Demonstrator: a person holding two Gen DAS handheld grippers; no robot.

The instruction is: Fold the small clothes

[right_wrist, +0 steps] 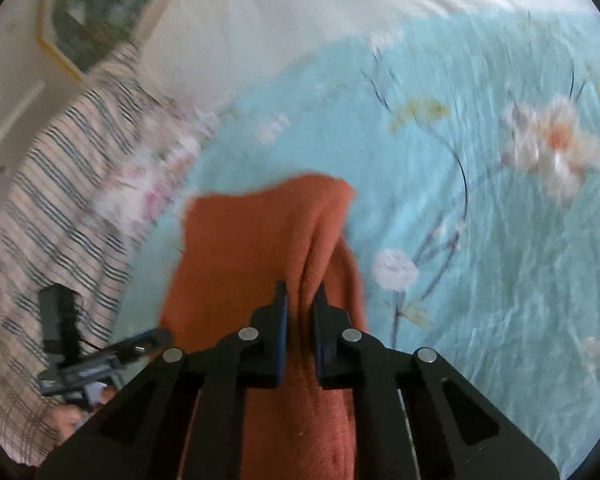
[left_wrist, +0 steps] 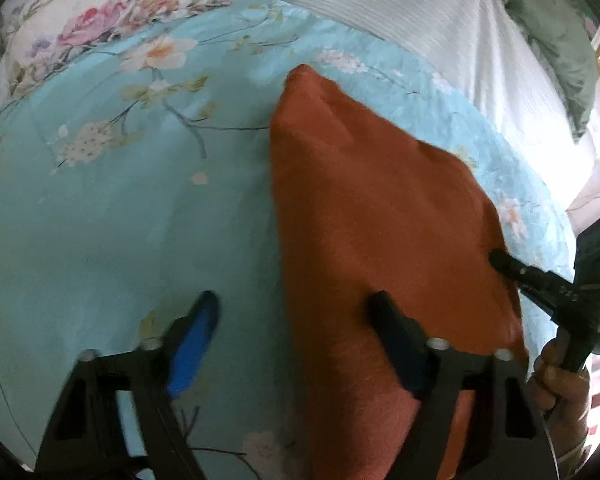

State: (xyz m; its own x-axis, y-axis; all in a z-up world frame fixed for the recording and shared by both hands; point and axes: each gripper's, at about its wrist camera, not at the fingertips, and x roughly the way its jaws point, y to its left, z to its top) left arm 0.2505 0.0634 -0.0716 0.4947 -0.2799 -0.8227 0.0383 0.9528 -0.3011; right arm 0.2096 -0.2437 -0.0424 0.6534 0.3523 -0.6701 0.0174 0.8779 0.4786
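- One rust-orange cloth (left_wrist: 380,216) lies on one turquoise floral bedsheet (left_wrist: 120,220); two grippers are in view.
- No readable writing or brand shows.
- The left gripper (left_wrist: 294,312) stands open, its right-hand finger (left_wrist: 392,320) over the cloth, its blue-padded one over bare sheet.
- The right gripper (right_wrist: 301,300), at 3 o'clock in the left view, is clamped on a pinched ridge of the cloth.

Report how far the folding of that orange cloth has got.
Done: the right claw is shut on a bunched edge of the orange cloth. In hand: the left claw is open, straddling the cloth's near edge, gripping nothing. Left: no finished fold shows; the cloth lies rumpled on the floral bedsheet.
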